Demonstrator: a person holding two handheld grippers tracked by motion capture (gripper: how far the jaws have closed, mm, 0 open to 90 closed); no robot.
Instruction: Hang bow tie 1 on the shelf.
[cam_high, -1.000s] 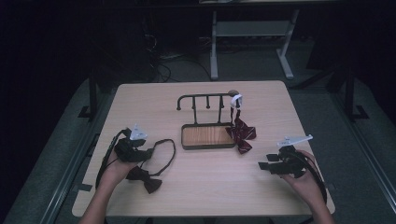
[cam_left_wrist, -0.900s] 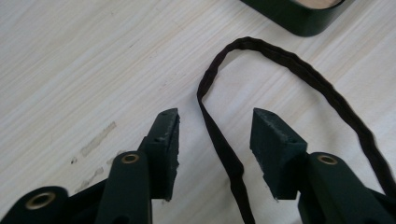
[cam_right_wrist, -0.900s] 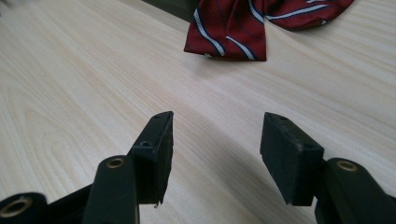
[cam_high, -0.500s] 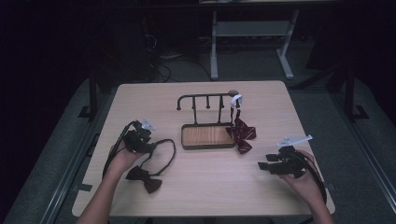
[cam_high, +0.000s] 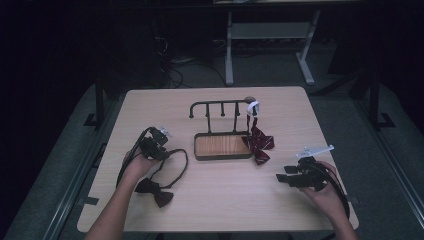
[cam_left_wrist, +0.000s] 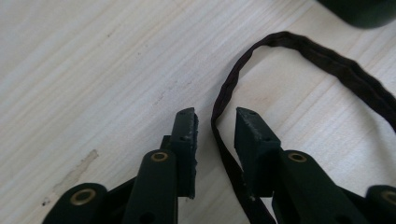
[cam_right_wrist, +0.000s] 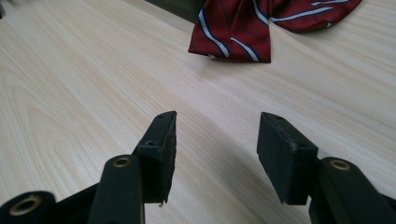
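The work in hand looks like hanging the dark bow tie (cam_high: 155, 192) on the rack (cam_high: 220, 107), and the present step is getting a hold on its neck strap (cam_left_wrist: 224, 154). The left claw (cam_left_wrist: 215, 122) is down at the counter (cam_high: 220, 205) with the strap running between its 2 jaws; they have just been closing, yet a sliver of wood shows on each side of the band, so nothing is pinched so far. To do this well, I would keep the tips low, almost grazing the wood, so the thin strap cannot slip under them, and finish the squeeze square across the band rather than at its edge. The strap bends sharply just ahead of the tips, so a grip slightly behind that bend should hold best. Lift slowly afterwards: the bow lies near the person's left hand (cam_high: 135, 167) in the high view, and the loop will drag it along. The right claw (cam_right_wrist: 215, 122) rests with its jaws spread wide and nothing between them, near the red striped bow tie (cam_right_wrist: 261, 23), which lies beside the rack's wooden tray (cam_high: 222, 146); it could later spread the loop for a peg.
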